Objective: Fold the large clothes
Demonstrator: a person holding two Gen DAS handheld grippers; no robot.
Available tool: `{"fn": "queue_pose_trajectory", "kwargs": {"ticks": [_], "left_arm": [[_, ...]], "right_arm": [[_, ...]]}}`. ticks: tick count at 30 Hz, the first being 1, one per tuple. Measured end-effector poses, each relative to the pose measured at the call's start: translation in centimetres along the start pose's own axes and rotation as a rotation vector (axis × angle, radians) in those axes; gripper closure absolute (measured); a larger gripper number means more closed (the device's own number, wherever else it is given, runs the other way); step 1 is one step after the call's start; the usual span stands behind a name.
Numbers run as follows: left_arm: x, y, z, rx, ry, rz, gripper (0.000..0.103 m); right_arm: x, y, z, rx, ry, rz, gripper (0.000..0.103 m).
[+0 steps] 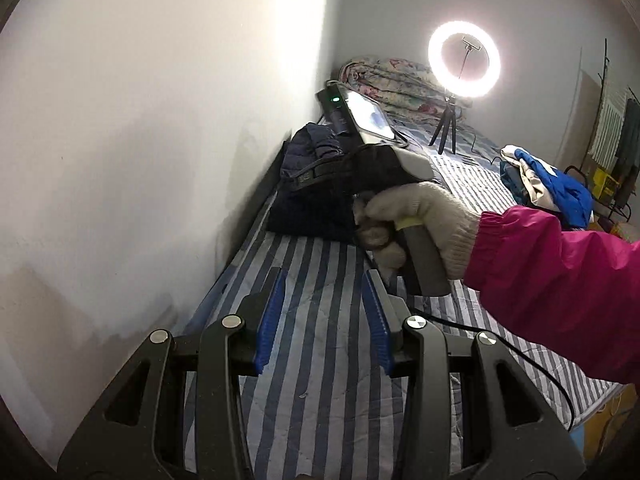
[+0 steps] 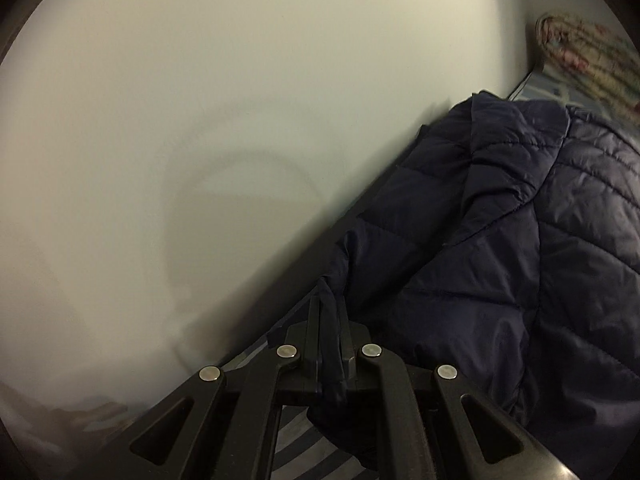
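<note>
A dark navy quilted jacket [image 2: 500,240] lies on the striped bed against the wall; in the left wrist view the jacket [image 1: 308,184] is a dark heap behind the other gripper. My right gripper [image 2: 328,320] is shut on a fold of the jacket's edge, the fabric pinched between its fingers. My left gripper [image 1: 324,304] hangs over the striped sheet [image 1: 320,360] with its blue pads [image 1: 272,316] apart and nothing between them. A gloved hand [image 1: 420,224] in a pink sleeve holds the right gripper's handle ahead of it.
A white wall [image 1: 140,140] runs along the bed's left side. A ring light on a small tripod [image 1: 462,60] stands further up the bed, by a rolled floral quilt [image 1: 392,80]. A blue and white garment [image 1: 548,184] lies at the bed's right. A black cable [image 1: 520,360] crosses the sheet.
</note>
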State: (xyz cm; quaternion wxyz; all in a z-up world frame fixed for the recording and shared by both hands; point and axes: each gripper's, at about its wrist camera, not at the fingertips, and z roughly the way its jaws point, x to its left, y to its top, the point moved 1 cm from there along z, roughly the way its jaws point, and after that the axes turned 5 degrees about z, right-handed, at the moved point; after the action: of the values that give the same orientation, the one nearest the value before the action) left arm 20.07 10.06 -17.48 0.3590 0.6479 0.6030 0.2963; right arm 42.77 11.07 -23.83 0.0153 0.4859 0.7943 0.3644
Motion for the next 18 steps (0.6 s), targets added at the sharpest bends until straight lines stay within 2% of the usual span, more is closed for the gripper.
{"fn": "queue_pose_trajectory", "kwargs": {"ticks": [2, 3, 4, 6, 10, 13, 18], "left_arm": [[0.0, 0.1, 0.0, -0.002, 0.005, 0.004, 0.062], [0.0, 0.1, 0.1, -0.002, 0.008, 0.006, 0.062], [0.0, 0.2, 0.2, -0.002, 0.010, 0.008, 0.062], [-0.1, 0.3, 0.4, 0.002, 0.015, 0.020, 0.062], [-0.6, 1.0, 1.5, 0.012, 0.017, 0.050, 0.062], [-1.2, 2.2, 2.4, -0.005, 0.010, 0.076, 0.062], [-3.7, 7.0, 5.8, -0.059, -0.027, 0.136, 0.062]], "right_arm": [[-0.7, 0.0, -0.9, -0.010, 0.053, 0.023, 0.094], [-1.1, 0.2, -1.5, -0.011, 0.082, 0.037, 0.086], [-1.4, 0.2, -2.5, -0.016, 0.133, 0.052, 0.071], [-1.6, 0.0, -4.8, -0.051, 0.197, 0.055, 0.057], [-3.3, -0.8, -10.3, -0.119, 0.265, 0.066, 0.055], [-6.9, -2.2, -14.4, -0.184, 0.223, 0.108, 0.055], [-14.4, -4.6, -17.4, -0.220, 0.011, 0.200, 0.055]]}}
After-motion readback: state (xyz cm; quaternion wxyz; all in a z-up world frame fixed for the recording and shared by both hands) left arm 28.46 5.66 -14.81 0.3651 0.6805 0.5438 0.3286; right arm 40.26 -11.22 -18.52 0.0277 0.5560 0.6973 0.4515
